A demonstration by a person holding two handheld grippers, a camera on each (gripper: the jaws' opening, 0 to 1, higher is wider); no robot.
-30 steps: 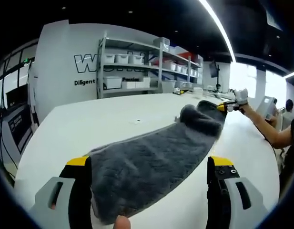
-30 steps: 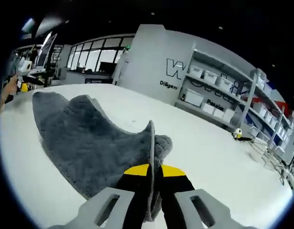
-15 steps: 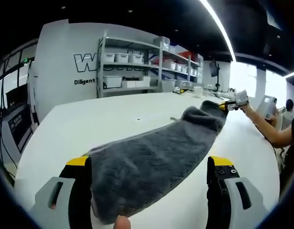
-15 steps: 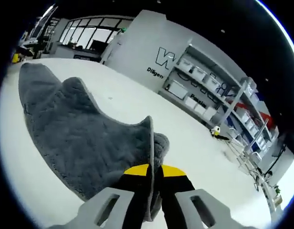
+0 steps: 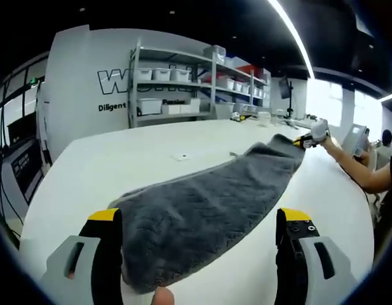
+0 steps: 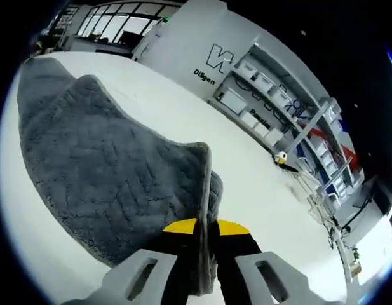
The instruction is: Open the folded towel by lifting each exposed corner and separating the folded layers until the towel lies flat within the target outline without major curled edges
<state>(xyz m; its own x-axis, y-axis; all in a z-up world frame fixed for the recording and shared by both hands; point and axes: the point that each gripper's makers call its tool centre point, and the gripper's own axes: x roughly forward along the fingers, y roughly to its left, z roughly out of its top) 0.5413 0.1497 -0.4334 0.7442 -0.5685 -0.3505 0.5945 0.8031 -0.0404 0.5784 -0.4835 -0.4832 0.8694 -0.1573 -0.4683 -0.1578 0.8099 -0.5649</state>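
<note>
A grey plush towel (image 5: 208, 197) lies stretched along the white table (image 5: 113, 162), running from between my left gripper's jaws to the far right. My left gripper (image 5: 199, 219) stands open, its yellow-tipped jaws wide on either side of the towel's near end. At the far end, my right gripper (image 5: 302, 141), held in a person's hand, grips the towel's corner. In the right gripper view, my right gripper (image 6: 205, 225) is shut on a raised towel edge, and the towel (image 6: 87, 152) spreads away to the left, flat on the table (image 6: 246, 184).
Metal shelves (image 5: 183, 82) with white bins stand past the table's far edge, before a white wall with lettering. A person's arm (image 5: 351, 168) reaches in from the right. A small yellow and white object (image 6: 281, 157) sits far off on the table.
The right gripper has drawn the towel's far end outward. The bunched fold there has flattened, and the towel now lies longer and lower on the table. The left gripper has stayed open in place.
</note>
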